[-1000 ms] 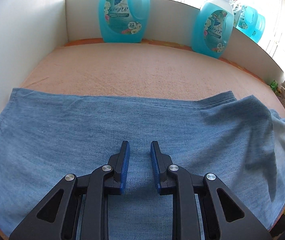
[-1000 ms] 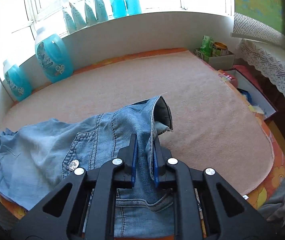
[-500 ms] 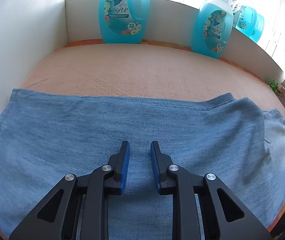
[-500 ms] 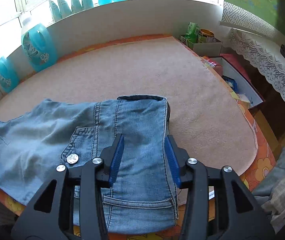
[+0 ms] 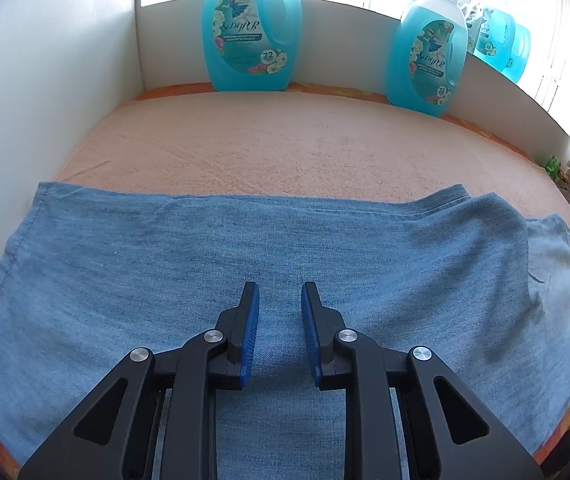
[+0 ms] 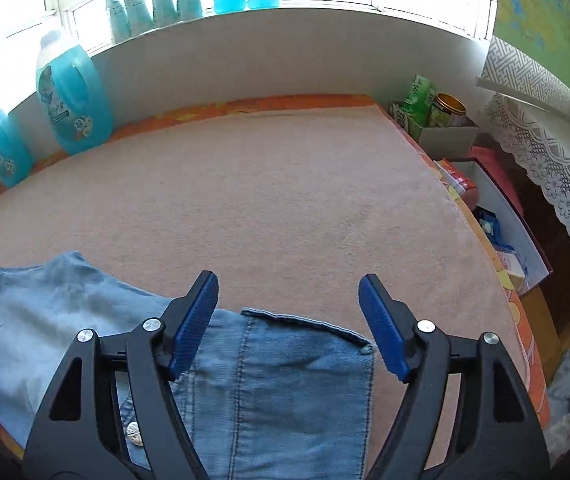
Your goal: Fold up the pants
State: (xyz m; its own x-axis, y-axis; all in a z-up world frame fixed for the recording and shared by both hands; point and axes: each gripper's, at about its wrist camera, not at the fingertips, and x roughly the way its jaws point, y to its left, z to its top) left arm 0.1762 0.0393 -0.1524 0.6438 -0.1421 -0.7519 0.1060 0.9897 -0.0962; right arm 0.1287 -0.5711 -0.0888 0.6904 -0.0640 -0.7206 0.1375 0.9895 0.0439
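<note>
Release confirmed on the right side. A second ago the right gripper (image 6: 289,304) was pinched on the waist end of the pants (image 5: 285,264), holding it lifted and bunched; now its jaws are opening, already wide apart, nothing between the pads, and the waistband (image 6: 305,322) lies flat on the pink towel (image 6: 285,200) covering the table. The gripper has also shifted toward the right end of the garment, so the waistband's corner sits under the gap.

Left gripper (image 5: 281,312): unchanged over the interval. Jaws narrow, a small gap showing, no cloth pinched between the blue pads; it hovers over the leg section.

Position of pants: spread along the near edge of the table, legs running toward the left side, waist toward the right. The raised fold seen earlier at the right of the left wrist view has settled down flat.

Judgement: one fold appears laid and let go. Layers look fairly even, a slight ridge remaining near the far edge. Next step probably a fresh grasp for a further fold across the length. Detergent bottles (image 5: 251,28) at the far edge are well apart from the work.
</note>
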